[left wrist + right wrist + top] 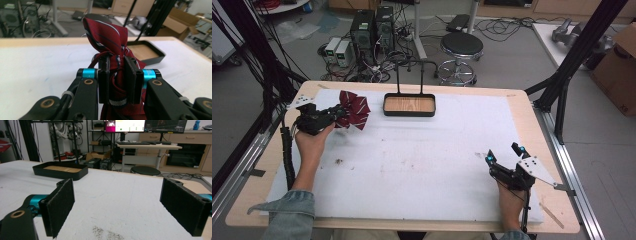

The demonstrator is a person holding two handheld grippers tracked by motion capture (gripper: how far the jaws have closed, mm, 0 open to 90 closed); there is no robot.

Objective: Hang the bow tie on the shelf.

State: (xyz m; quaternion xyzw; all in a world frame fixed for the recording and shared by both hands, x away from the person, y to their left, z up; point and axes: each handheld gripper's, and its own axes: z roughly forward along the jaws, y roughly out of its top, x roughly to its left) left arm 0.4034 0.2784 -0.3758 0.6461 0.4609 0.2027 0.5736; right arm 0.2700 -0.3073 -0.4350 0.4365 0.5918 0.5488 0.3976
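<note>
Left gripper (343, 114) has its two black jaws pinched together on a bunched dark red striped cloth (354, 109), gripping it at a gathered waist so that the fabric fans out beyond the jaws. In the left gripper view the jaws stand nearly closed with the folds squeezed between them (117, 75), and the cloth (106, 35) rises above them in a loose peak. It could be a tie or a bow; the folds make that hard to judge.

Taking the black tray (409, 105) with its wooden floor and tall wire handle as the landmark, the cloth sits just to the tray's left, near its left wall but apart from it, toward the far edge of the white mat (422, 165). From the left gripper's own line of sight the tray (147, 51) lies ahead and to the right of the held cloth, so any carry toward it would be short and sideways. The cloth appears lifted off or barely brushing the mat.

Right gripper (504, 153) rests well away from the tray, toward the near right corner of the mat, with its jaws spread wide and nothing between them (120, 202). Its view looks across bare mat to the tray (60, 171), ahead and to the left. Of the two hands, the left is much the nearer to the tray and already has the cloth.
</note>
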